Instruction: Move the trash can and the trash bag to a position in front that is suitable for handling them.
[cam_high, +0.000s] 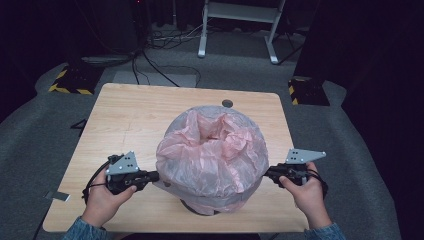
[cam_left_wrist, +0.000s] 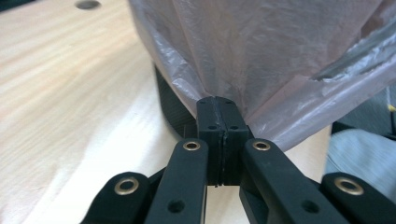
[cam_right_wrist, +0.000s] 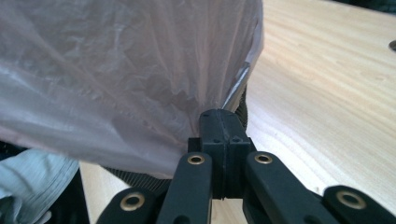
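Near the tabletop's front edge, the pink plastic bag already drapes over a dark bin, each side pinched by the closed fingers of the left gripper and right gripper; pulling its hem further down seems left.

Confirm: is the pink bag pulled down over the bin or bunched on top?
Pulled down: the pink bag drapes over the bin's sides, both grippers pinching its lower edge.
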